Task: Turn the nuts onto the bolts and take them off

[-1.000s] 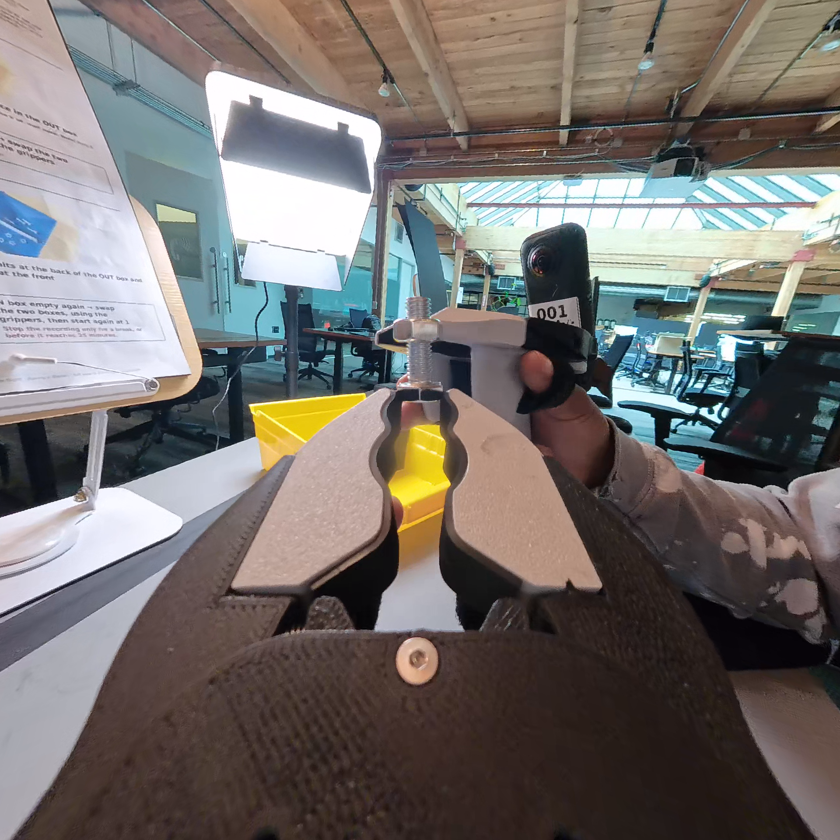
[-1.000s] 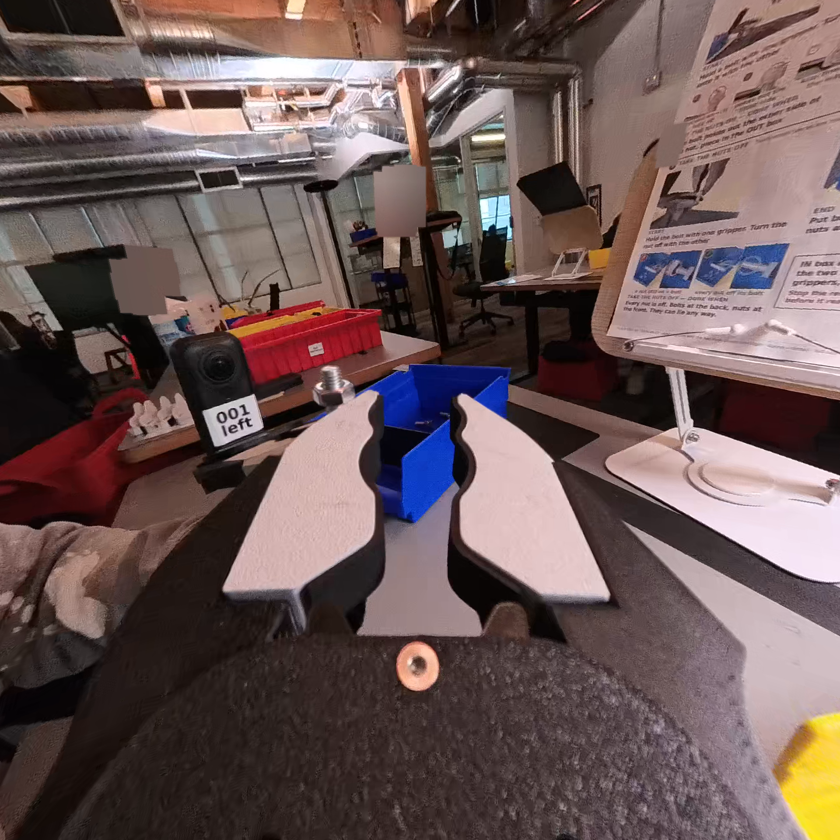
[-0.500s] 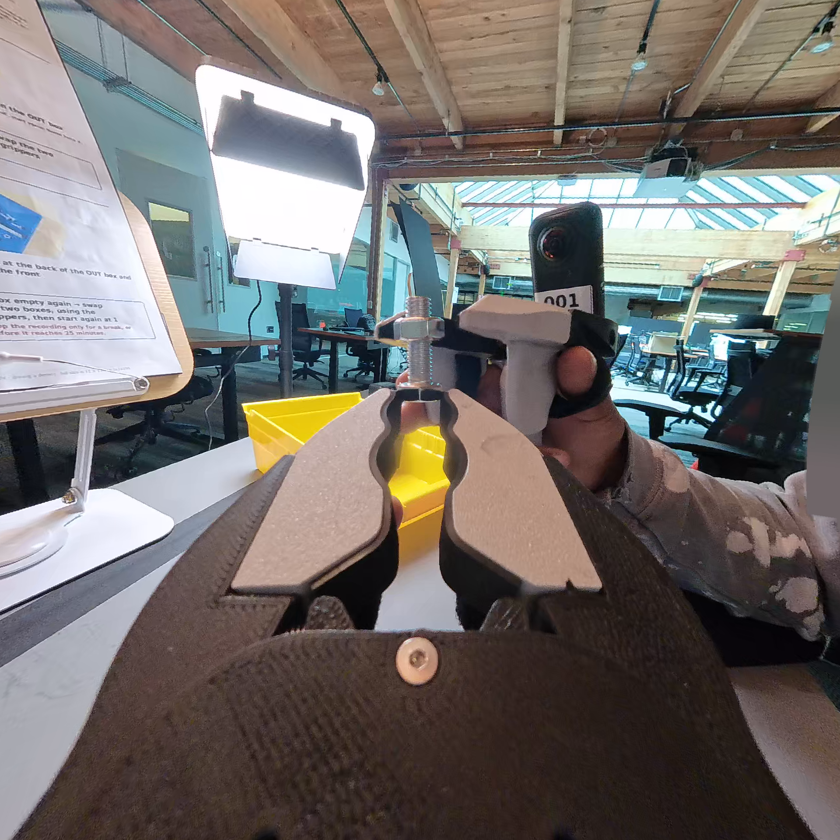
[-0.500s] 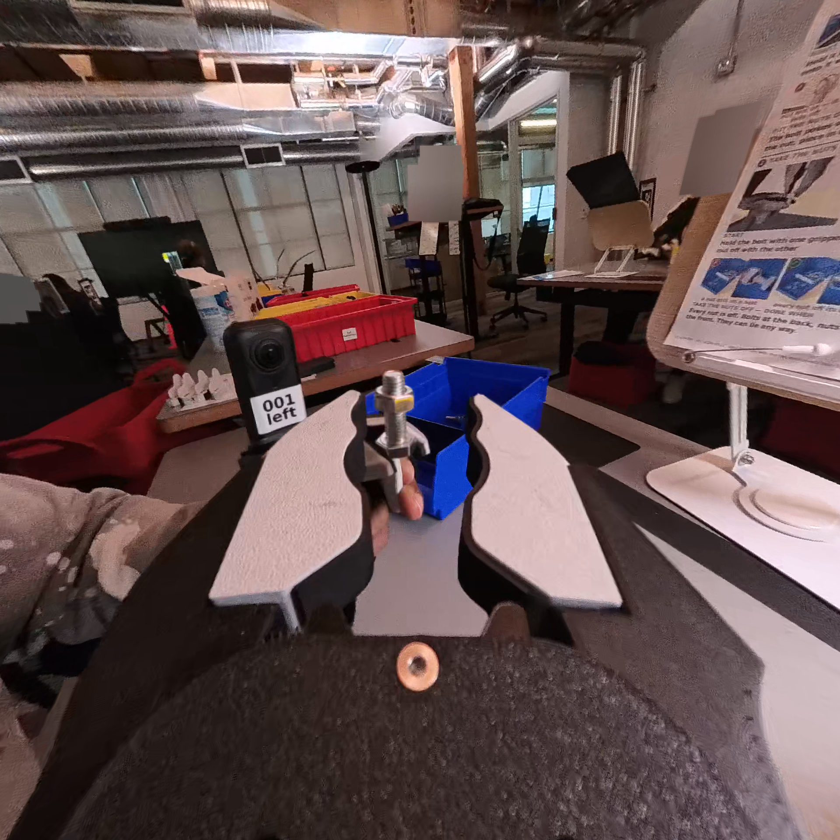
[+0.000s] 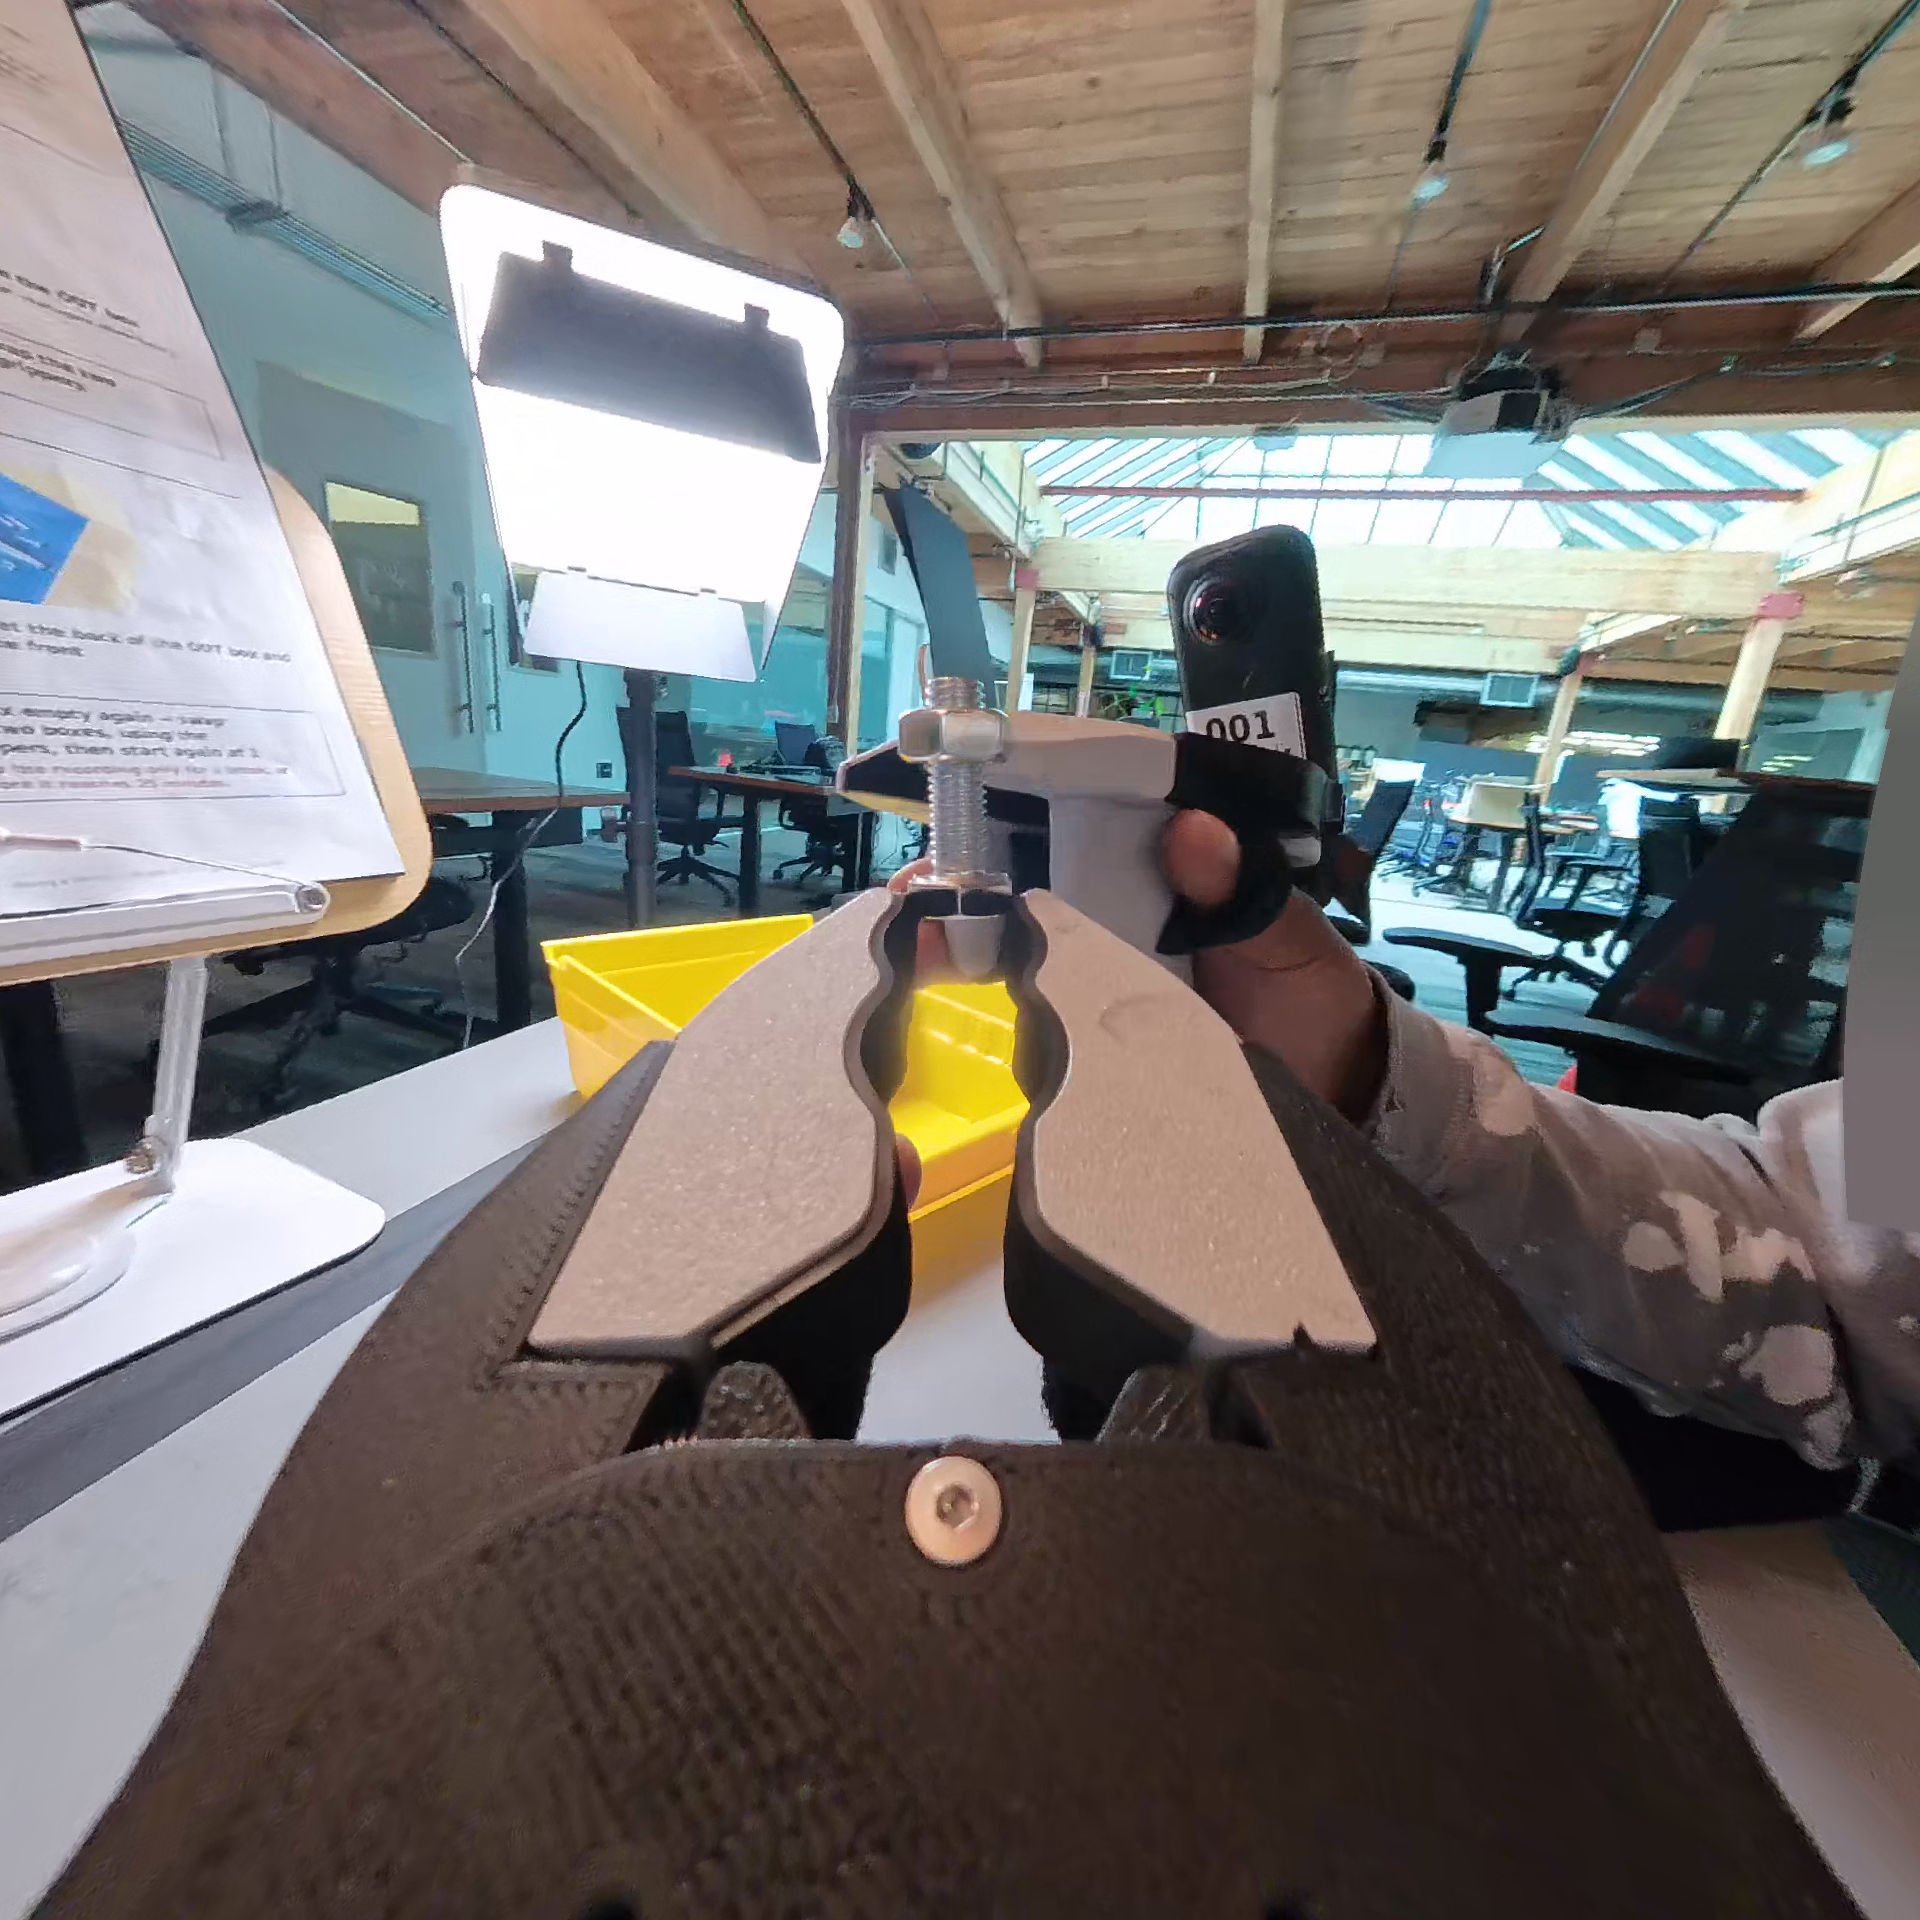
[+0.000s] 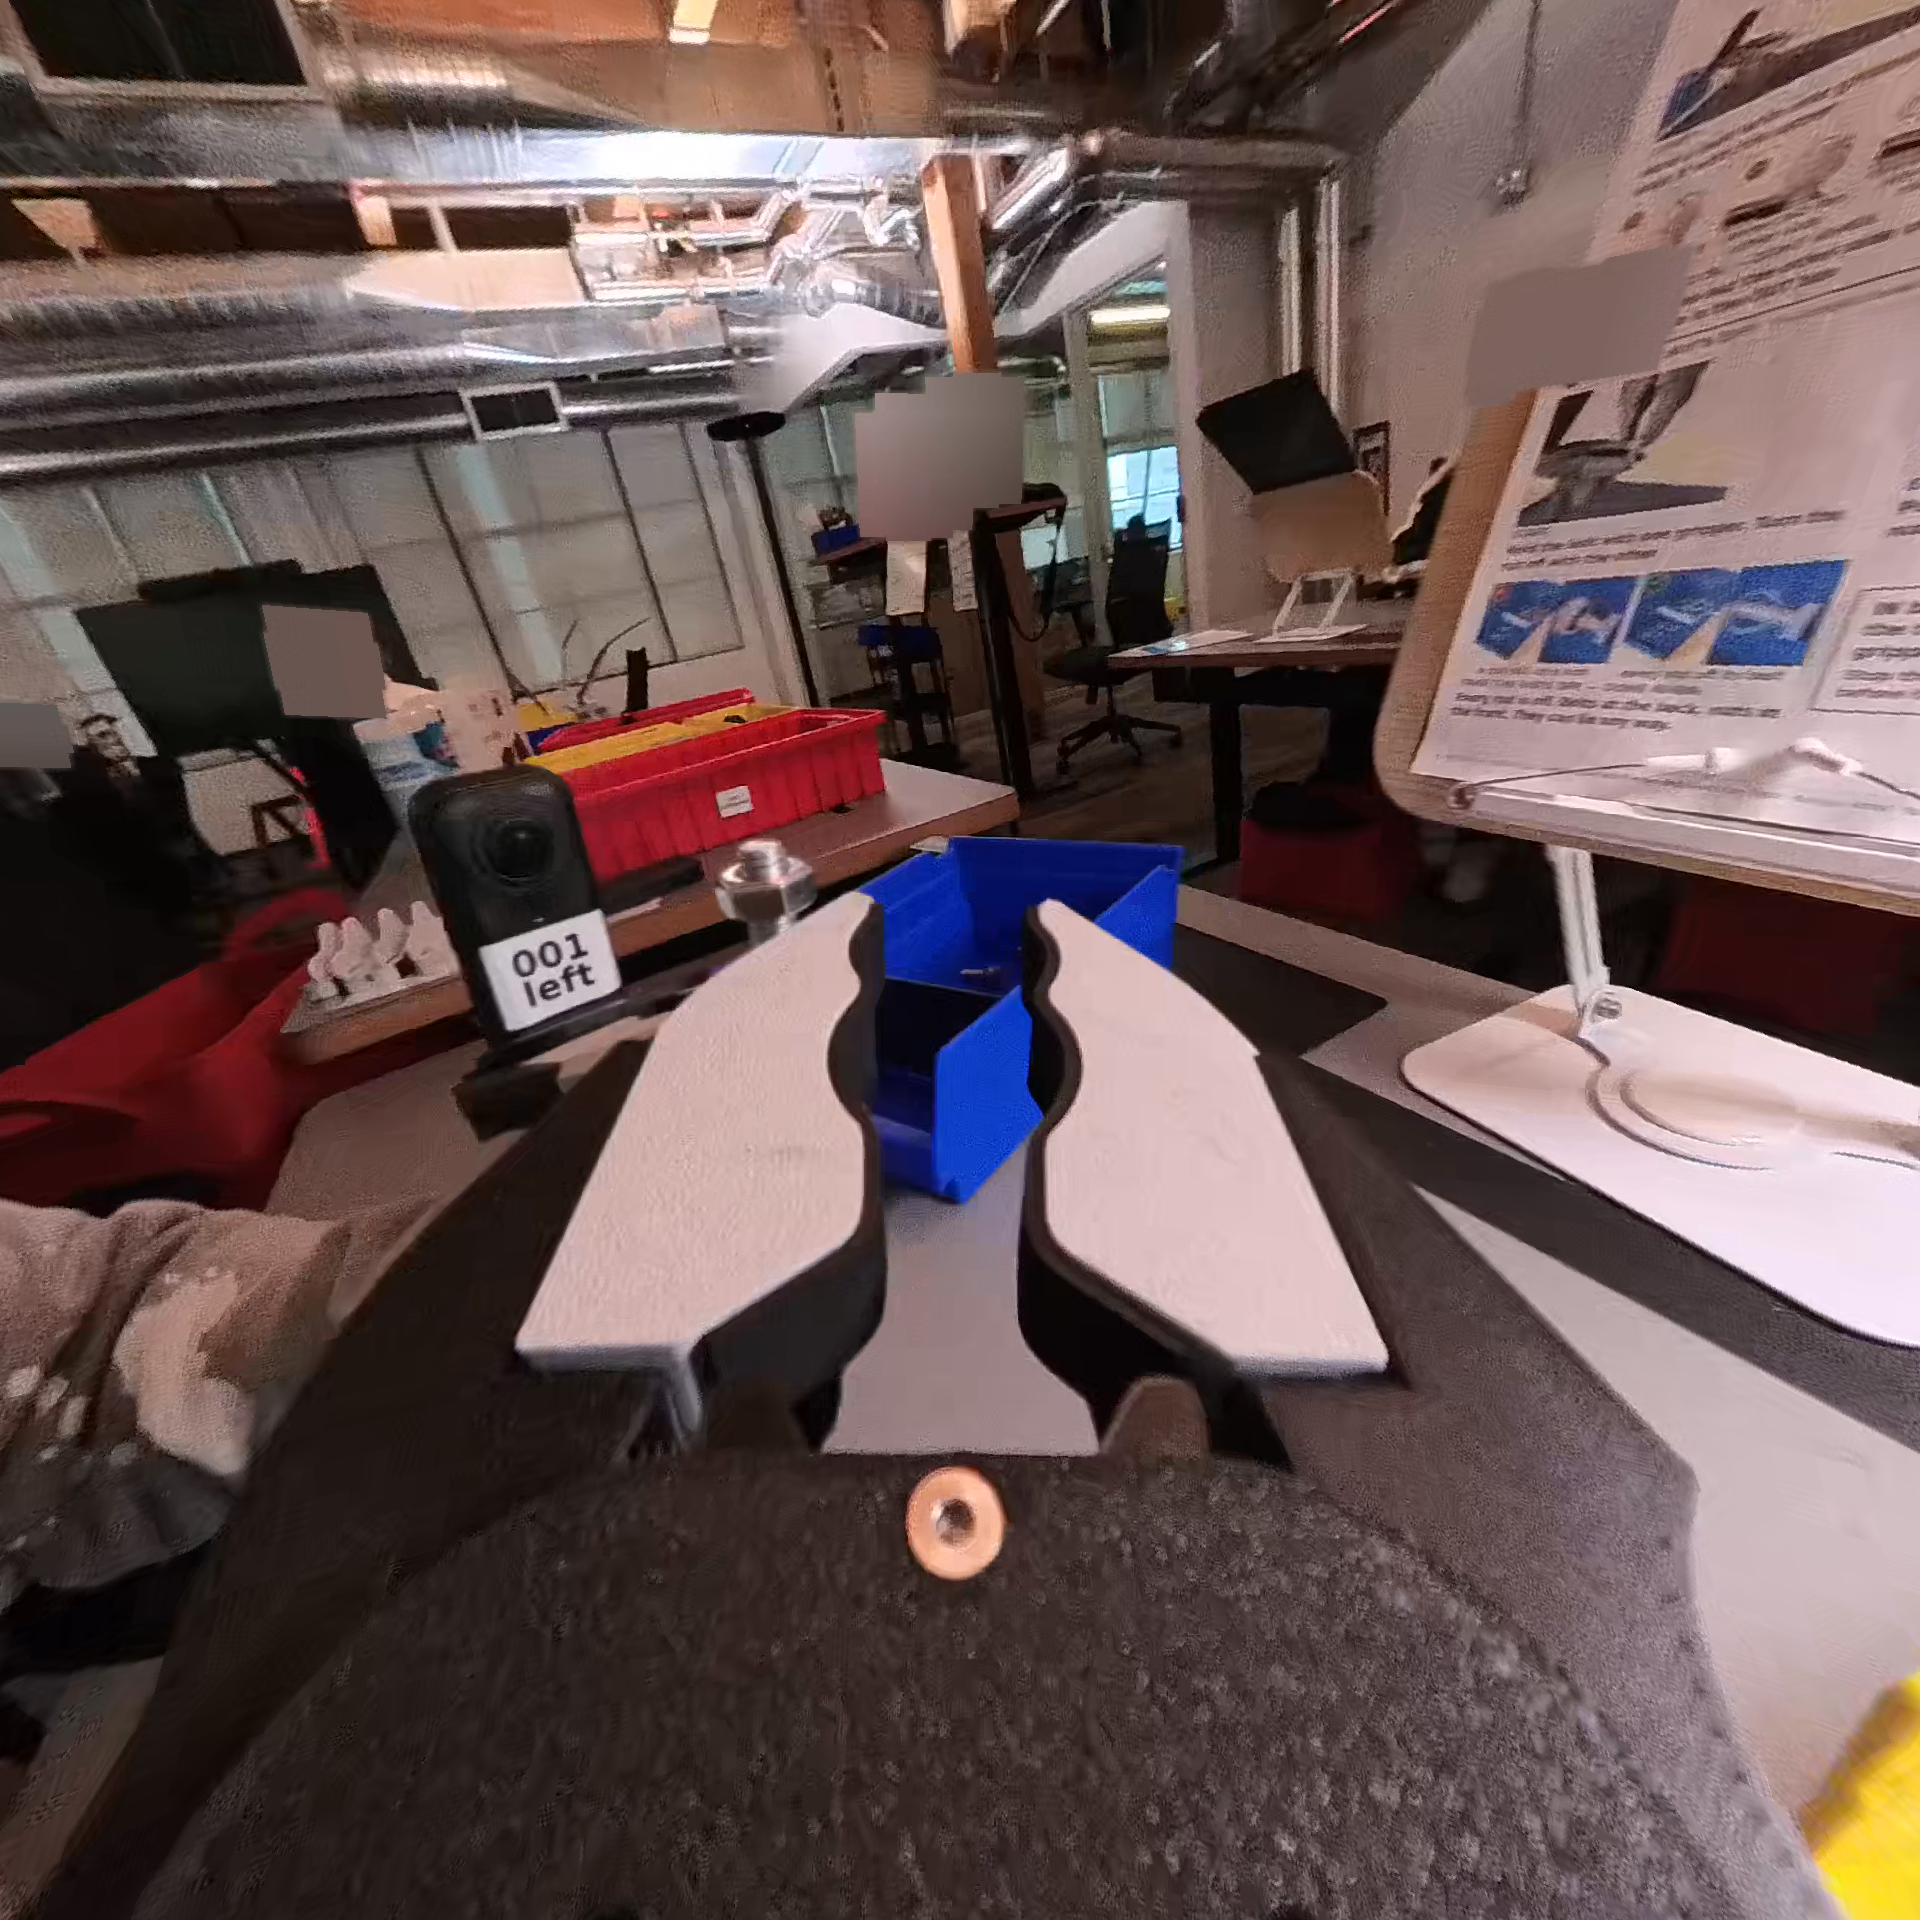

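Note:
My left gripper (image 5: 954, 914) is shut on the head of a steel bolt (image 5: 958, 821) and holds it upright above the table. A hex nut (image 5: 953, 735) sits near the top of its thread. My right gripper (image 5: 883, 767) shows side-on at the nut's height, just behind it. In the right wrist view my right gripper (image 6: 951, 914) is open and empty. There the nut (image 6: 766, 888) lies just outside the tip of the left finger (image 6: 748, 1101), not between the jaws. The left gripper's camera (image 6: 509, 883) shows beside it.
A yellow bin (image 5: 665, 987) stands on the grey table behind my left gripper. A blue bin (image 6: 997, 1070) stands ahead of my right gripper. An instruction sheet on a white stand (image 5: 156, 1226) is at the left, and it also shows at the right in the right wrist view (image 6: 1662, 1091). My right fingertips sit around 4 cm from my left ones.
Half a second ago the bolt and nut stood between my right gripper's open fingers. It has since swung away, so the nut is outside its left finger. The left gripper kept hold of the bolt.

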`<state>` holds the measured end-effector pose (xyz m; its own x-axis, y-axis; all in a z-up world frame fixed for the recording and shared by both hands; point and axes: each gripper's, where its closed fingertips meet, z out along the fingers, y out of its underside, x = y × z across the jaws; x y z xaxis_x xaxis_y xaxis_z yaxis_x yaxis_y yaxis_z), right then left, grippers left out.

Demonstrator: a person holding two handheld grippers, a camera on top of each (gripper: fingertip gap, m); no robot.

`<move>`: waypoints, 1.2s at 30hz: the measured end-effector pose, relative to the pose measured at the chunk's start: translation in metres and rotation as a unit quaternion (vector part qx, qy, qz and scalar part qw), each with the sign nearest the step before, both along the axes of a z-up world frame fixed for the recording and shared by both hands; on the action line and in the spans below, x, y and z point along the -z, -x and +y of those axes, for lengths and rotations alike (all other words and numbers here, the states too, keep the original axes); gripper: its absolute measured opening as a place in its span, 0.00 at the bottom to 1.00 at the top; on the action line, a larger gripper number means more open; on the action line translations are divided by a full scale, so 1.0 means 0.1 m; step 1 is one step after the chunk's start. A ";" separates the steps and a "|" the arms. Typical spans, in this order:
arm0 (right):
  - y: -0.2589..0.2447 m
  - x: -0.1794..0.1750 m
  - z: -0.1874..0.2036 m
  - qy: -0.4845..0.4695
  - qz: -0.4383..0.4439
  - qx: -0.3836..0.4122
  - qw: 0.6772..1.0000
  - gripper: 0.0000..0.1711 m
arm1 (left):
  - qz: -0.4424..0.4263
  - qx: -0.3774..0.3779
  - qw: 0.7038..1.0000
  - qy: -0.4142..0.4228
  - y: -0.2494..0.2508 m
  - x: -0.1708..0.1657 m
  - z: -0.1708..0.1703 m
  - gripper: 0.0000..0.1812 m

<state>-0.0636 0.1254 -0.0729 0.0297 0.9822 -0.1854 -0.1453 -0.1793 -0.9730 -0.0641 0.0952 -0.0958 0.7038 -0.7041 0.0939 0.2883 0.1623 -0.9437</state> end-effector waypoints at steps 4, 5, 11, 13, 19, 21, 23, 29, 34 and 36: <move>-0.03 -0.05 -0.05 -0.012 0.002 -0.012 1.000 0.20 | 0.003 -0.005 1.000 0.000 0.01 0.01 0.01 0.10; -0.01 -0.05 -0.11 -0.020 0.001 -0.021 1.000 0.22 | 0.004 -0.006 1.000 0.002 0.00 0.02 0.02 0.10; -0.04 -0.03 0.04 0.002 0.005 0.014 1.000 0.13 | 0.001 0.001 1.000 -0.002 -0.01 -0.01 -0.01 0.09; -0.07 -0.05 0.06 0.004 0.010 0.008 1.000 0.15 | 0.001 -0.002 1.000 -0.004 0.00 -0.02 -0.01 0.10; 0.05 -0.04 -0.21 -0.021 -0.004 -0.037 0.999 0.23 | 0.008 0.000 1.000 -0.002 -0.05 0.02 0.00 0.10; 0.02 -0.03 -0.11 -0.011 0.000 -0.018 1.000 0.17 | 0.000 0.004 1.000 -0.003 -0.03 0.00 -0.01 0.10; -0.05 -0.05 0.02 -0.001 0.008 0.006 1.000 0.14 | 0.006 -0.003 1.000 -0.006 -0.01 -0.01 -0.01 0.10; 0.03 -0.07 -0.21 -0.020 0.003 -0.035 0.999 0.23 | 0.007 0.000 1.000 -0.002 -0.04 0.01 0.00 0.10; -0.07 -0.06 0.07 -0.003 0.012 0.024 1.000 0.12 | 0.008 -0.001 1.000 -0.008 -0.02 -0.03 -0.02 0.09; -0.07 -0.11 0.00 -0.005 0.017 0.001 1.000 0.16 | 0.007 -0.002 1.000 -0.005 -0.02 -0.01 0.00 0.10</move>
<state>-0.0562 0.1254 -0.0623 0.0265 0.9838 -0.1770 -0.1786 -0.1696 -0.9692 -0.0621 0.0947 -0.0948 0.7075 -0.7024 0.0781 0.2750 0.1719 -0.9459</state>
